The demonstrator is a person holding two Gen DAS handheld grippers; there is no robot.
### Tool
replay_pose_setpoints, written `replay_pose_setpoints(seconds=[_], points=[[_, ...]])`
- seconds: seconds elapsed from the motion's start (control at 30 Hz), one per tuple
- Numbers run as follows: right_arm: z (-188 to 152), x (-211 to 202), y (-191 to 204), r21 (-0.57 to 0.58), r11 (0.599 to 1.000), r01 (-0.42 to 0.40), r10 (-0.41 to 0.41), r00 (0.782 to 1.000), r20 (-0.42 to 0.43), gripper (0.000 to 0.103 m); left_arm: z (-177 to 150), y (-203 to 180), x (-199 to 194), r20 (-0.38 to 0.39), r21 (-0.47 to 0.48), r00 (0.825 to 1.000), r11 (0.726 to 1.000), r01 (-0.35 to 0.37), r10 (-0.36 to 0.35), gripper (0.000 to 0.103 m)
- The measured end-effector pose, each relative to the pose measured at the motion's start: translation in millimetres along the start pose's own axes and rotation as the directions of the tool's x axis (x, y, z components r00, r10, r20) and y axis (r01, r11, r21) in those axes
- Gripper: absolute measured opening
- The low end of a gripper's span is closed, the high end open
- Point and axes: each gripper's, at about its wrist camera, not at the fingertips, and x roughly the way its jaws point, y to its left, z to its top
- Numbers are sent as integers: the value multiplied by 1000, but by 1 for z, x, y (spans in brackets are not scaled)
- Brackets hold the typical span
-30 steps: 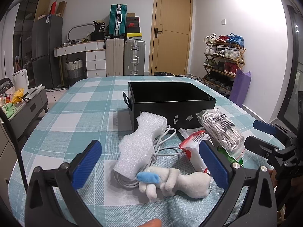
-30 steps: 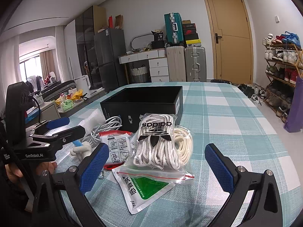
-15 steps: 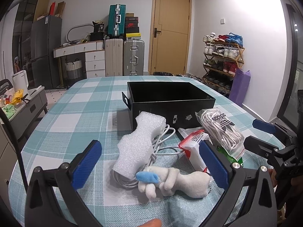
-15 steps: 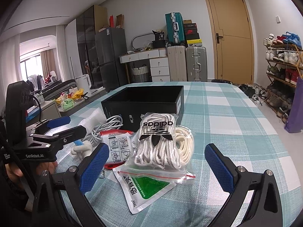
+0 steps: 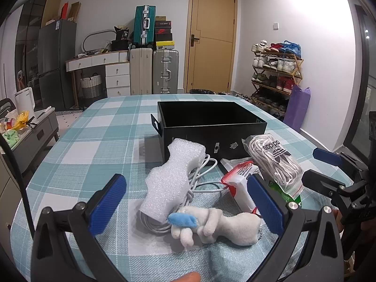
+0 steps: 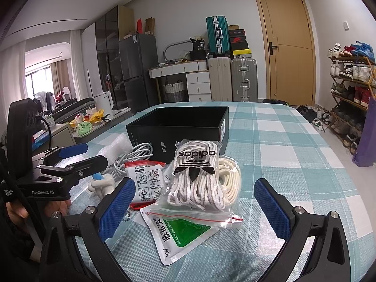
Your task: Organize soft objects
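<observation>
Black box [image 5: 211, 127]: open-topped, presumably the receptacle. Plush toy [image 5: 218, 223], foam block [image 5: 174, 181], bagged laces [image 6: 197, 176] heaped before it on bench [image 6: 293, 164]. Left gripper [image 5: 188, 213], right gripper [image 6: 195, 209]: fingers wide, empty.

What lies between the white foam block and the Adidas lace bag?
In the left wrist view: a coiled white cable and a red-and-white packet lie between the foam block and lace bag.
</observation>
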Motion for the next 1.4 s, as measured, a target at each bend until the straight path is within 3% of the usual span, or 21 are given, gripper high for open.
replay_pose_setpoints(seconds=[1.4], points=[[15, -2, 4, -54, 998, 24, -26, 999, -30, 103, 9, 10, 3, -20, 2, 1000, 1000, -21, 21, 103]])
